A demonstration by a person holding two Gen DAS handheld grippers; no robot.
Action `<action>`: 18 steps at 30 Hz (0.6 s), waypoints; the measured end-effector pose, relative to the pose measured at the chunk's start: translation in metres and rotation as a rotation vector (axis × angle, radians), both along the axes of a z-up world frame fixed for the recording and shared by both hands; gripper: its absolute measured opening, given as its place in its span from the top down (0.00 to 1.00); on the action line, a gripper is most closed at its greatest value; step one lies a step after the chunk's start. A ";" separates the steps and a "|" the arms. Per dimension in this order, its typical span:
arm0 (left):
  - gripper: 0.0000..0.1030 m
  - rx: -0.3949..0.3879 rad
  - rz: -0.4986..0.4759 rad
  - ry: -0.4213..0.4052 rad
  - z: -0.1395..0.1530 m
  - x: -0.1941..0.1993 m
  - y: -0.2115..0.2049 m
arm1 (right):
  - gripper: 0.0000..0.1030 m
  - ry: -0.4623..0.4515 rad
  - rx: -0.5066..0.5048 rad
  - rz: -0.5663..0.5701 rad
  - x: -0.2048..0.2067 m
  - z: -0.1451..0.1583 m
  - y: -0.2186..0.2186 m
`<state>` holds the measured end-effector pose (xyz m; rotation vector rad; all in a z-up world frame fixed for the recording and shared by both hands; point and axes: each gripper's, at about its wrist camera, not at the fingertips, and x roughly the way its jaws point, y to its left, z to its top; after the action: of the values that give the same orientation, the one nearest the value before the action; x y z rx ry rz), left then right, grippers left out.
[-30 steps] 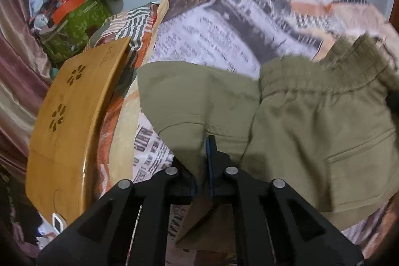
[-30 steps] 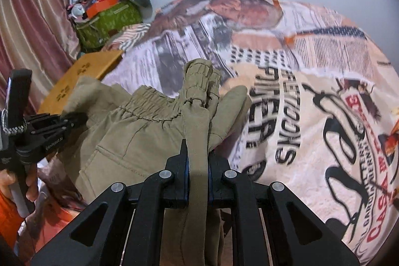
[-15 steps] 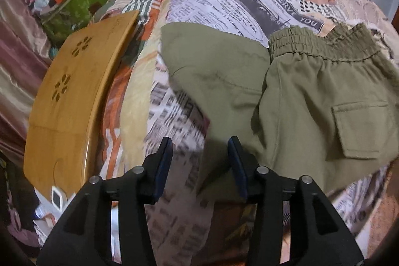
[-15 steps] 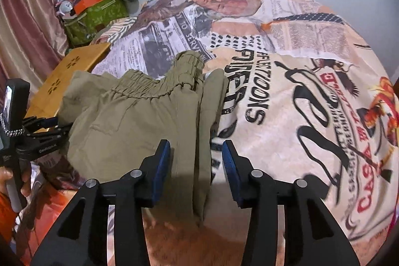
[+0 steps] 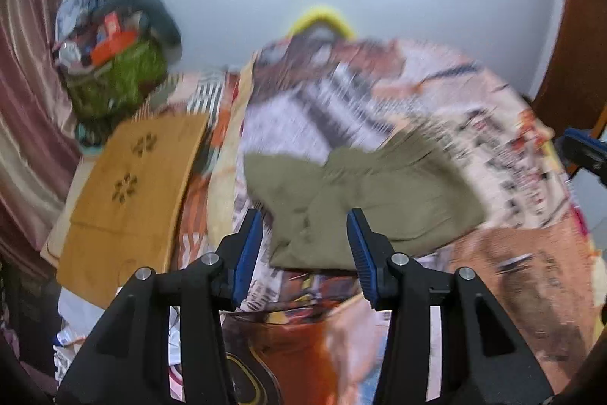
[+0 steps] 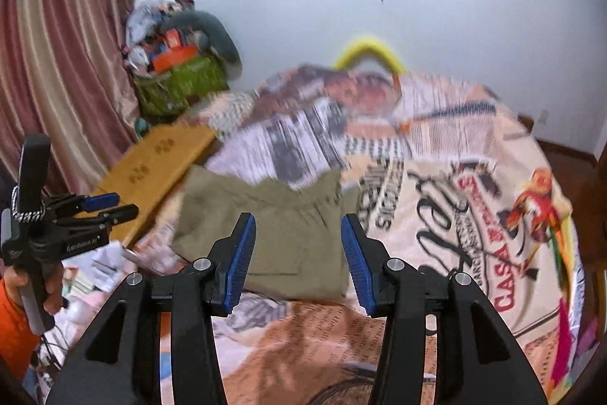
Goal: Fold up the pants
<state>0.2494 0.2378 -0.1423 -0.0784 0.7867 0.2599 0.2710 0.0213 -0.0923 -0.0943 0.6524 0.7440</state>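
The pants (image 5: 364, 200) lie folded in a compact olive bundle on the bed (image 6: 474, 215), close to its left edge and toward its near end. They rest on the printed bedspread, with nothing gripping them.

The left gripper (image 5: 303, 245) is spread wide, its blue-padded fingers (image 5: 248, 249) apart and empty, held above the near edge of the pants without touching them. The right gripper (image 6: 296, 257) is likewise spread and empty, poised over the near side of the bundle. In the right wrist view the left gripper appears off the bed's left edge, held in the person's hand (image 6: 53, 287).

A wooden board (image 5: 125, 192) lies just beside the bed's left edge, near the pants but apart from them. A green bag (image 6: 182, 86) stuffed with items sits at the far left corner against the wall, next to a curtain (image 6: 57, 55). Both views are motion-blurred, so the fabric's finer folds cannot be made out.
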 end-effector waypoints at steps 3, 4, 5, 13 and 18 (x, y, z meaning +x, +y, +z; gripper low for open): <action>0.54 0.009 -0.044 -0.095 0.037 -0.030 -0.021 | 0.58 -0.037 0.048 0.019 -0.024 0.024 -0.009; 0.54 0.018 -0.053 -0.133 0.051 -0.043 -0.029 | 0.58 -0.057 0.066 0.028 -0.035 0.033 -0.013; 0.54 0.023 -0.055 -0.158 0.060 -0.052 -0.034 | 0.58 -0.074 0.078 0.033 -0.044 0.040 -0.016; 0.54 0.062 -0.027 -0.327 0.113 -0.125 -0.062 | 0.58 -0.216 0.186 0.065 -0.120 0.085 -0.043; 0.53 0.086 -0.026 -0.428 0.132 -0.168 -0.079 | 0.58 -0.274 0.244 0.069 -0.157 0.094 -0.055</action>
<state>0.0813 0.1590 -0.0102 -0.0401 0.3508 0.2407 0.1136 -0.0339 0.0015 0.0058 0.2962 0.8542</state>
